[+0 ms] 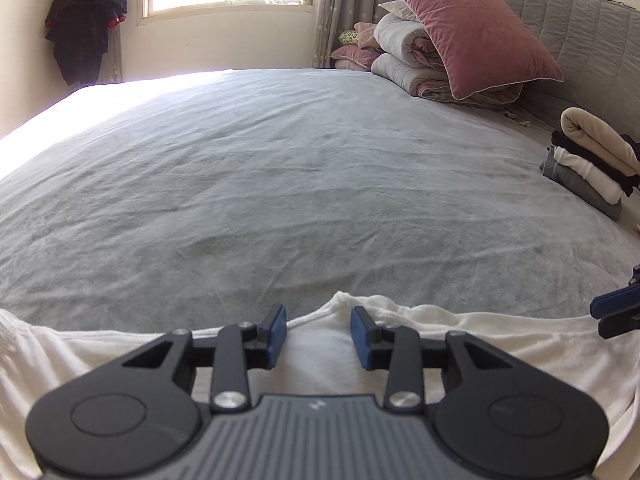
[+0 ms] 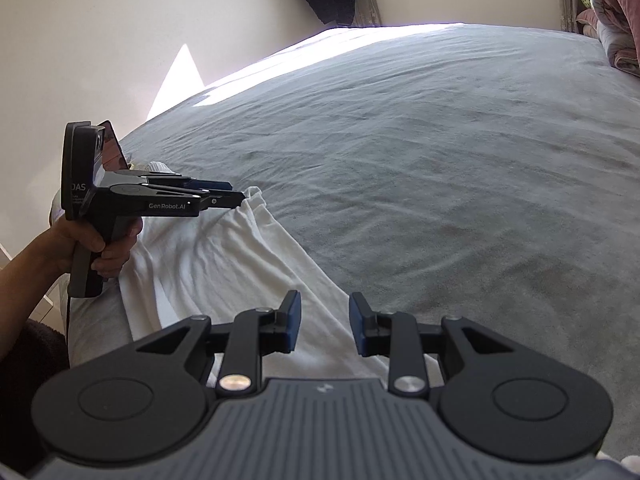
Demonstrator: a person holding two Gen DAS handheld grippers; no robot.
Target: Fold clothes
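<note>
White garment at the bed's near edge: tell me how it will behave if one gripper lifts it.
The white garment lies in soft wrinkles, so it will probably droop and stretch. It looks thin, likely light. Its fuzzy surface should grip the blue pads rather than slip.

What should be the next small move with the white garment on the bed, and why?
Probably lower both grippers and close them on the far edge of the white garment. The left gripper and the right gripper both stand open above the cloth, holding nothing. The garment lies wrinkled at the near edge of the grey bed, not yet folded, beside a stack of folded clothes.
</note>
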